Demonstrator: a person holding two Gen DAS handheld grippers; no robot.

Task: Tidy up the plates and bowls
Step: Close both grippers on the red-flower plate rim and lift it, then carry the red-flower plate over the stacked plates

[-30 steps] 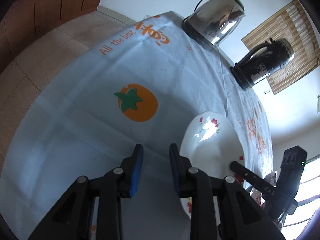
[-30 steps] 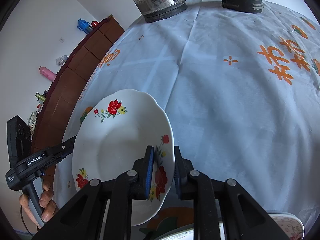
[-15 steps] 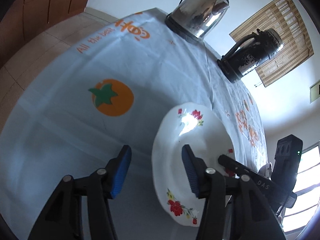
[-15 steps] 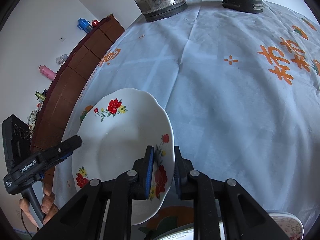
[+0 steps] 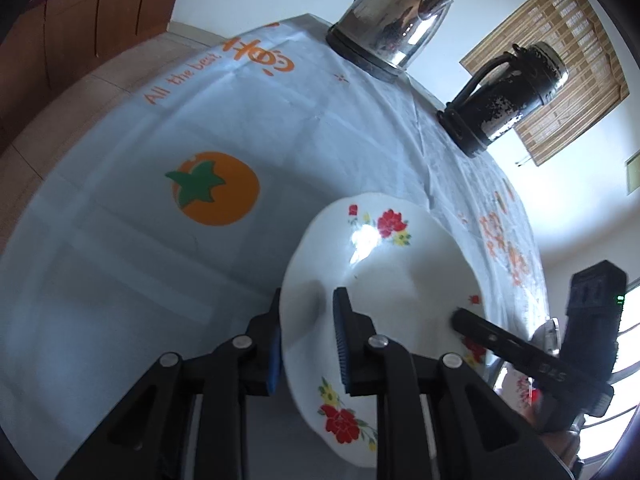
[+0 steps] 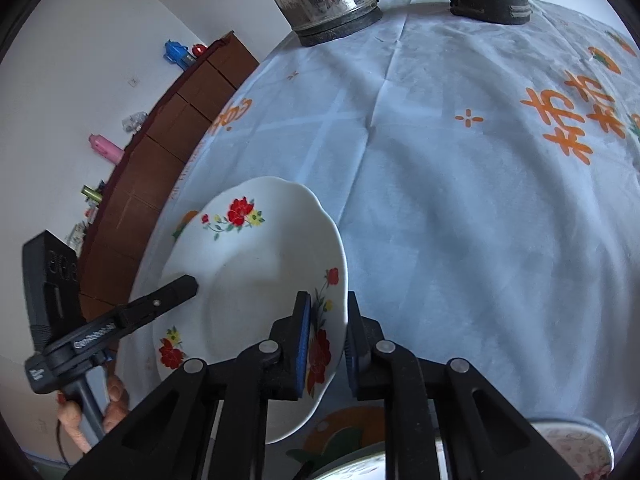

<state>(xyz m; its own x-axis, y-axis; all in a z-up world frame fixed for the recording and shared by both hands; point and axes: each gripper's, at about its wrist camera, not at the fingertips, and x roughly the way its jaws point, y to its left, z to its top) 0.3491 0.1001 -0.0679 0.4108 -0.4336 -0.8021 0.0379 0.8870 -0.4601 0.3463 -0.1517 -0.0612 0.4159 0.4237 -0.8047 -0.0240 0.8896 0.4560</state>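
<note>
Plate (image 5: 384, 280), white with red and yellow flowers, raised off the table and tilted, gripped at two opposite edges. Left gripper (image 5: 306, 340): jaws narrowed onto the plate's near left rim, one blue pad on each face. Right gripper (image 6: 326, 336): jaws likewise narrowed onto the right rim, clamping over a printed red flower. In the right wrist view, a hand (image 6: 92, 416) grasps the left gripper's handle at lower left. Near edge of that view: rims of other dishes (image 6: 576, 446), only partly visible. Beneath the plate, a pale blue tablecloth (image 5: 120, 264) with an orange fruit print (image 5: 216, 188) left of the plate and orange lettering farther off. Far side of the table: a steel kettle (image 5: 394, 28), and to its right a dark jug (image 5: 508, 96). Beyond the table to the left, a brown cabinet (image 6: 160, 176) along the white wall.
</note>
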